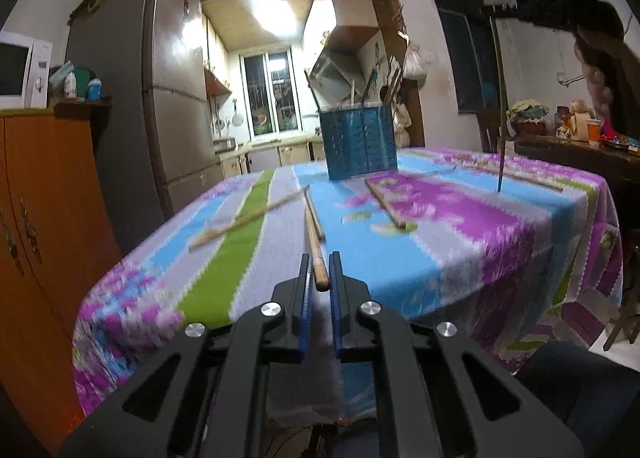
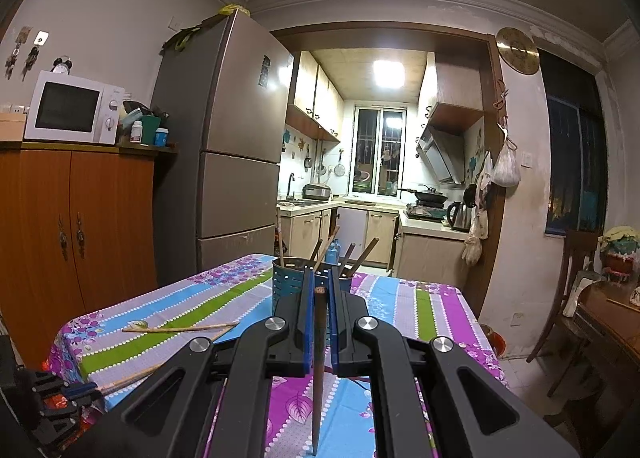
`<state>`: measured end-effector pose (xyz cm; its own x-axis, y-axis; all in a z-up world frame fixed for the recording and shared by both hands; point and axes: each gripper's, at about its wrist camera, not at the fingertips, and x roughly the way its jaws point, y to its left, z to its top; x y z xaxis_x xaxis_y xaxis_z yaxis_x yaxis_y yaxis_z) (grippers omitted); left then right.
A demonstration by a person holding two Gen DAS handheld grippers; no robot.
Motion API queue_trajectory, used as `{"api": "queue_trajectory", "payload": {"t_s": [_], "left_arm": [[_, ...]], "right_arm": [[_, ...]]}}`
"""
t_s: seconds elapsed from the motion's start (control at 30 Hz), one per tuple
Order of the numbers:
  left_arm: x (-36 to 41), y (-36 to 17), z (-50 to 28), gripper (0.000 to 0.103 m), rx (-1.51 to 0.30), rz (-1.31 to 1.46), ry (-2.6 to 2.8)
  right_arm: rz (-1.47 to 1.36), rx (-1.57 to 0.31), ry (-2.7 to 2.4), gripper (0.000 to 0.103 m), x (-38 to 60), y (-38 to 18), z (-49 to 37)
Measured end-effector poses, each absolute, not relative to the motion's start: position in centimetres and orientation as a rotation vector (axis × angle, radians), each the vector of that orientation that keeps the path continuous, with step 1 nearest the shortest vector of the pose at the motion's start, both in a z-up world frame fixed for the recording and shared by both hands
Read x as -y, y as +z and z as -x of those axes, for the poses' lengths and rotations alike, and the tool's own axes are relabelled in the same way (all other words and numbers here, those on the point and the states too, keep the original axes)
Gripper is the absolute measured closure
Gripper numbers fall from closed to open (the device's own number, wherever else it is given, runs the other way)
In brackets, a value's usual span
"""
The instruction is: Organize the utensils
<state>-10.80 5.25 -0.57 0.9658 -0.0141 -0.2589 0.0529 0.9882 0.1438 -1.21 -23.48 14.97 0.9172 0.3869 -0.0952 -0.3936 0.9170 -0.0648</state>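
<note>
In the left wrist view my left gripper [image 1: 320, 258] is shut on the near end of a light wooden chopstick [image 1: 314, 242] that lies along the striped tablecloth [image 1: 400, 278]. A blue perforated utensil holder [image 1: 360, 142] with several sticks in it stands at the table's far side. My right gripper [image 2: 320, 274] is shut on a dark chopstick [image 2: 318, 370] that hangs tip-down over the table, in front of the holder [image 2: 288, 282]. From the left wrist view that dark chopstick [image 1: 500, 118] stands upright at the right, its tip at the cloth.
Loose chopsticks lie on the cloth at the left [image 1: 248, 218] and the right [image 1: 386, 204]. An orange cabinet [image 2: 72, 242] with a microwave [image 2: 72, 108] and a fridge [image 2: 236, 146] stand left of the table. A wooden chair [image 2: 568, 290] and side table [image 2: 612, 322] are at the right.
</note>
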Motion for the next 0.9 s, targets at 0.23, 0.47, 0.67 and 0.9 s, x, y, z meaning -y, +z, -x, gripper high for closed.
{"api": "queue_trajectory", "payload": {"t_s": [0.23,0.47,0.67,0.9], "left_arm": [[-5.1,5.8,9.8,0.099,-0.13,-0.159,-0.063],[-5.4,12.0,6.0,0.1,-0.059,-0.149,-0.094],[-7.8,9.2,7.2,0.071,-0.124,-0.087,-0.032],[-6.5,1.2,11.2,0.048,-0.259,-0.131,0.03]], "right_arm": [[0.064,-0.055,0.397,0.095,24.2,16.0,1.4],[0.068,-0.039,0.406,0.095,24.5,16.9,0.6],[0.061,-0.037,0.419,0.095,24.7,16.8,1.0],[0.069,-0.066,0.446,0.095,24.5,15.8,0.9]]}}
